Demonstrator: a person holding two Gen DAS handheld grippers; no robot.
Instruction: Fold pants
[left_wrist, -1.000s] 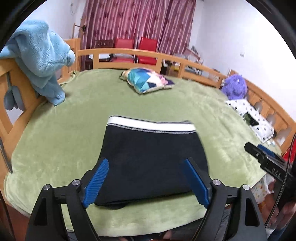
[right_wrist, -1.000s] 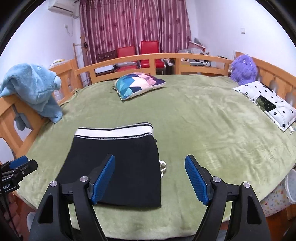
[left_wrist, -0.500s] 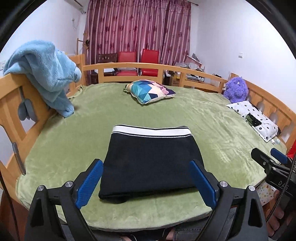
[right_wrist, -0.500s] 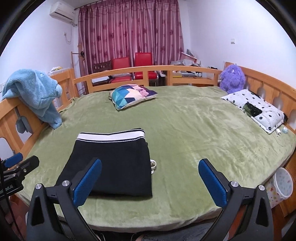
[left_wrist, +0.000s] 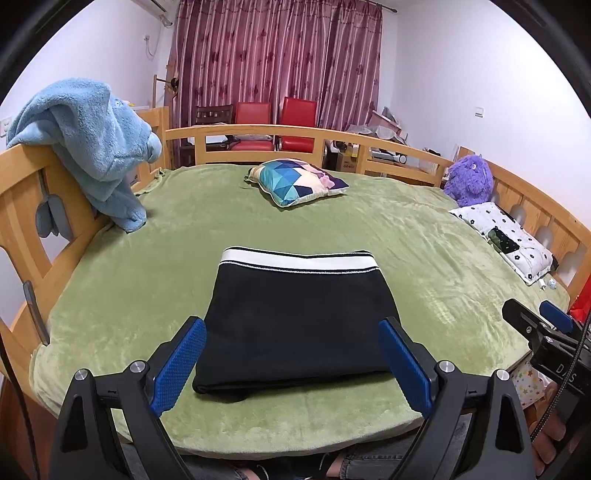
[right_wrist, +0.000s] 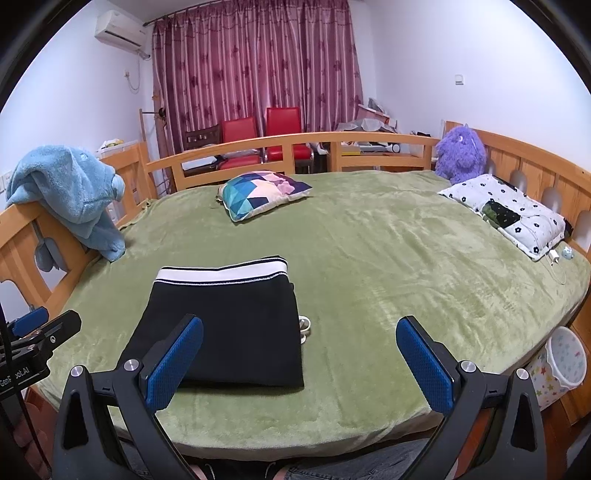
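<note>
The pants (left_wrist: 299, 317) lie folded into a squat black rectangle on the green bed cover (left_wrist: 424, 258), near its front edge, white waistband on the far side. Nothing holds them now. Both grippers have pulled back and up from the pants: compared with a second ago the bundle sits lower and farther off in both wrist views, and more of the cover's front edge shows beneath it. The left gripper (left_wrist: 291, 365) has its jaws spread wide with the pants only seen beyond them, not between the pads; they have just been opening a touch further. The right gripper (right_wrist: 299, 363) has also just opened, much wider, and its jaws hang empty in front of the pants' right edge and bare cover. To me that reads as the release after the last fold, so the job looks finished or very nearly.

The pants are a smooth, matte knit with a ribbed white band edged in thin dark stripes; the near fold is rounded and slightly bulging at its left corner. A small pale ring-like item (right_wrist: 304, 326) pokes out against the pants' right side; what it is I cannot tell. The cover is plush and faintly rippled. Beyond the pants lies a geometric-print pillow (left_wrist: 295, 181); left of them a fluffy blue towel (left_wrist: 92, 144) drapes over the wooden rail (left_wrist: 22, 184).
</note>
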